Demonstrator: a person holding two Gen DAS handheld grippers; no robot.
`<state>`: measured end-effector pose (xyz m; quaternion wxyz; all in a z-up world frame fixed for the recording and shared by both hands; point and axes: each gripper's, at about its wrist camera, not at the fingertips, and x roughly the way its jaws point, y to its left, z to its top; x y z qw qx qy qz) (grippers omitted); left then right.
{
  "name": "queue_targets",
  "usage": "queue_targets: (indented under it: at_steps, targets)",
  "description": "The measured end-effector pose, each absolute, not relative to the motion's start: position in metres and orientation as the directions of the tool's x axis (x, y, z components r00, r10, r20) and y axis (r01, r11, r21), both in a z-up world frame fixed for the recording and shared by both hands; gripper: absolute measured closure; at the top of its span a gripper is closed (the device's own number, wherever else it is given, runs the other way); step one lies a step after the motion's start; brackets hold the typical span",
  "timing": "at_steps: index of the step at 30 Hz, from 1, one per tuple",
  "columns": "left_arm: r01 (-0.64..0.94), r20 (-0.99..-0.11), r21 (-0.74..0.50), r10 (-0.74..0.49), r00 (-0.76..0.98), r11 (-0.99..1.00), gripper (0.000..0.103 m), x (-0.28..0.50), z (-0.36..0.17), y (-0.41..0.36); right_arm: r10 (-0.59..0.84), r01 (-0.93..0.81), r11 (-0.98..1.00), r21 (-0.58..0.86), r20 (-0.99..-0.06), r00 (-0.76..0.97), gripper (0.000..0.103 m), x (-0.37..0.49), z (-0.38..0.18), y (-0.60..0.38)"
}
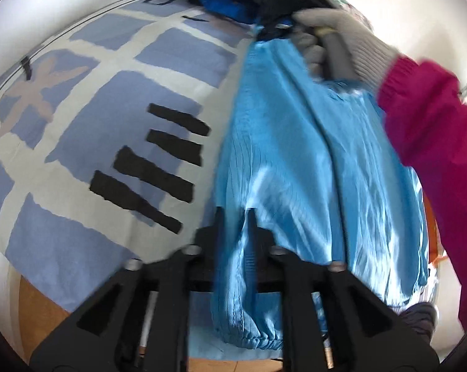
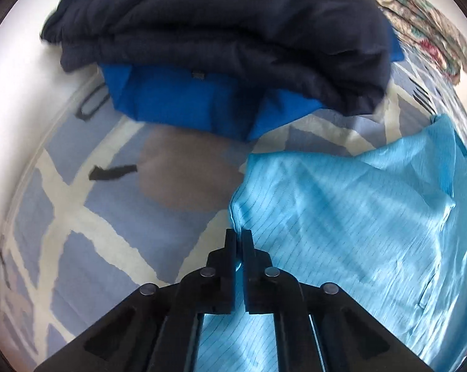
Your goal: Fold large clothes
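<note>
Pinching the thin light-blue pinstriped garment (image 2: 357, 217) by its edge, the right gripper (image 2: 239, 241) is clamped tight, while the left gripper (image 1: 235, 220) has a bunched fold between its part-open jaws, probably stretching it over the blue patterned bedsheet (image 1: 93, 155) for folding.

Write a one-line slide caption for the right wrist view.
Right gripper shut on the light blue garment's edge, folded dark clothes stacked beyond on the patterned sheet.
</note>
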<state>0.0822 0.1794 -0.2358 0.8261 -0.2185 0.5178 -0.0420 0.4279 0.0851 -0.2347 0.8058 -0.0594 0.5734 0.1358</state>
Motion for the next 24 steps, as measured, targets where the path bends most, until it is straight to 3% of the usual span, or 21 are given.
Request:
queue_targets:
  at_steps: [2, 3, 11, 17, 19, 20, 21, 24]
  targets:
    - [-0.186, -0.821, -0.42, -0.284, 0.496, 0.888, 0.052, 0.084, -0.234, 0.189, 0.2, -0.273, 0.955, 0.112, -0.926, 0.319, 0.103, 0.427, -0.225, 0.074]
    - [-0.192, -0.819, -0.417, -0.276, 0.504, 0.888, 0.05, 0.087, -0.233, 0.191, 0.224, -0.271, 0.953, 0.137, -0.919, 0.324, 0.103, 0.426, -0.221, 0.068]
    - [-0.168, -0.822, -0.453, -0.338, 0.458, 0.875, 0.05, 0.117, -0.252, 0.189, 0.339, -0.268, 0.93, 0.251, -0.867, 0.365, 0.103, 0.416, -0.196, 0.025]
    - [-0.165, -0.832, -0.431, -0.319, 0.454, 0.887, 0.049, 0.118, -0.252, 0.183, 0.38, -0.242, 0.922, 0.304, -0.835, 0.397, 0.103, 0.413, -0.182, -0.015]
    - [-0.145, -0.831, -0.431, -0.329, 0.449, 0.891, 0.06, 0.118, -0.251, 0.177, 0.407, -0.234, 0.912, 0.338, -0.825, 0.392, 0.103, 0.415, -0.182, -0.021]
    - [-0.132, -0.841, -0.409, -0.316, 0.44, 0.903, 0.087, 0.119, -0.252, 0.172, 0.425, -0.242, 0.903, 0.355, -0.82, 0.384, 0.103, 0.415, -0.182, -0.022]
    - [-0.119, -0.851, -0.391, -0.308, 0.425, 0.913, 0.1, 0.121, -0.254, 0.168, 0.437, -0.26, 0.896, 0.359, -0.815, 0.381, 0.103, 0.415, -0.18, -0.02]
    - [-0.092, -0.854, -0.363, -0.292, 0.43, 0.927, 0.102, 0.119, -0.254, 0.162, 0.398, -0.297, 0.907, 0.299, -0.837, 0.375, 0.097, 0.416, -0.179, -0.006]
